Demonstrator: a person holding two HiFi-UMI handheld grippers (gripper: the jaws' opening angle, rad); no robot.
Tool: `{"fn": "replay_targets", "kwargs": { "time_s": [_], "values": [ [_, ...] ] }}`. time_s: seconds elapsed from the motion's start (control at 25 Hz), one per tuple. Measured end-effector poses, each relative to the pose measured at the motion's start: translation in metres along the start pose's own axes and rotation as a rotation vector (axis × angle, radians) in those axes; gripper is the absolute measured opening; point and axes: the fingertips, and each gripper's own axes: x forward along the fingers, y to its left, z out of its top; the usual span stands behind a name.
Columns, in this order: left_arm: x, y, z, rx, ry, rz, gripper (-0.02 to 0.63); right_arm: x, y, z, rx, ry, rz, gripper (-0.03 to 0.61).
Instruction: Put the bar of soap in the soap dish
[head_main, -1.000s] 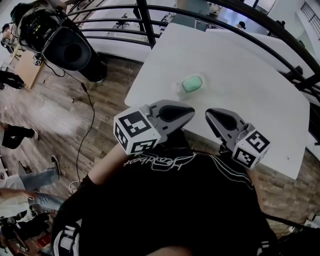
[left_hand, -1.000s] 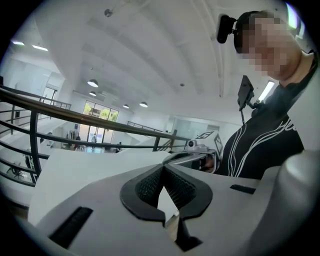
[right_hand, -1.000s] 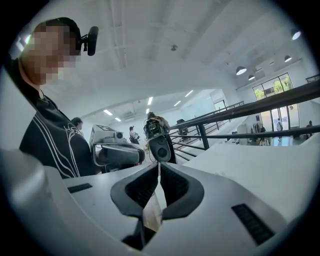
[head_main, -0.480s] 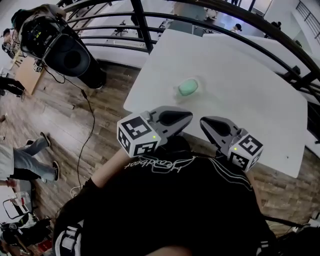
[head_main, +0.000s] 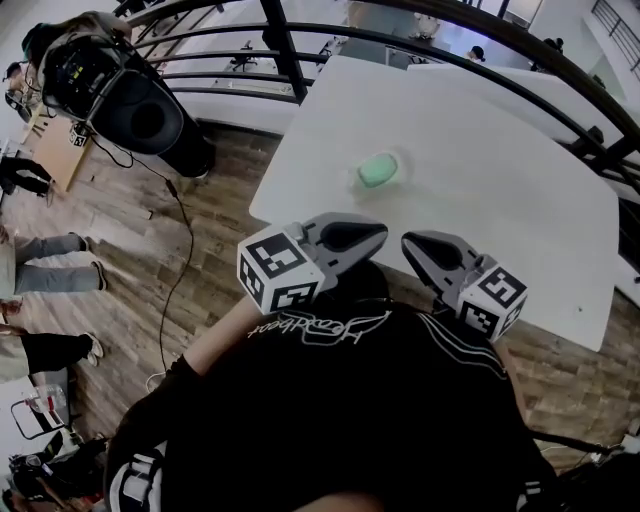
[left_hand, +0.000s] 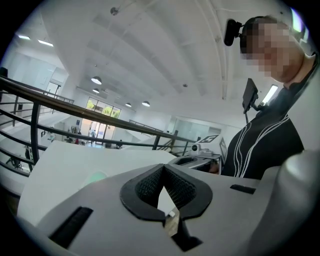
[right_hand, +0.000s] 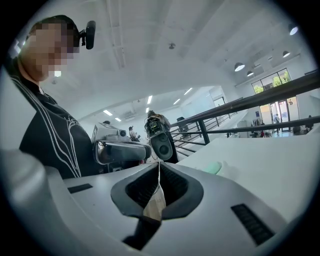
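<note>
**Head view.** Observed a white table (head_main: 480, 200) with a green bar of soap (head_main: 380, 168) lying inside a clear soap dish (head_main: 360, 181), toward the table's left side. Found the left gripper (head_main: 383, 233) and the right gripper (head_main: 406, 244) held side by side at the table's near edge, just ahead of the person's black top (head_main: 350, 400). Both tips turned toward each other, and both well apart from the dish. Noted a wooden floor (head_main: 200, 230) and a black railing (head_main: 290, 50) beyond the table.

**Left gripper view.** Found the left gripper (left_hand: 163, 168) with jaws closed, dark pads meeting at the tips and nothing gripped between them. Only bare table (left_hand: 75, 160) visible through the small gap behind the tips. Noted the bar of soap (left_hand: 95, 176) as a faint green patch on the table, off to the left and well clear of the jaws. Noted the right gripper (left_hand: 192, 161) just beyond the jaws.

**Right gripper view.** Found the right gripper (right_hand: 159, 165) likewise closed, pads together at the tips, holding nothing. Noted the bar of soap (right_hand: 214, 167) on the table (right_hand: 270, 165) to the right, apart from the jaws. Noted the left gripper (right_hand: 122, 151) opposite.
</note>
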Motion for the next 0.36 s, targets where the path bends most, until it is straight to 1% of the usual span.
{"fn": "replay_targets", "kwargs": {
  "time_s": [0.36],
  "values": [
    [-0.0007, -0.0034, 0.0034, -0.003, -0.002, 0.000, 0.008, -0.0019, 0.0024, 0.0019, -0.015, -0.012, 0.011, 0.018]
  ]
}}
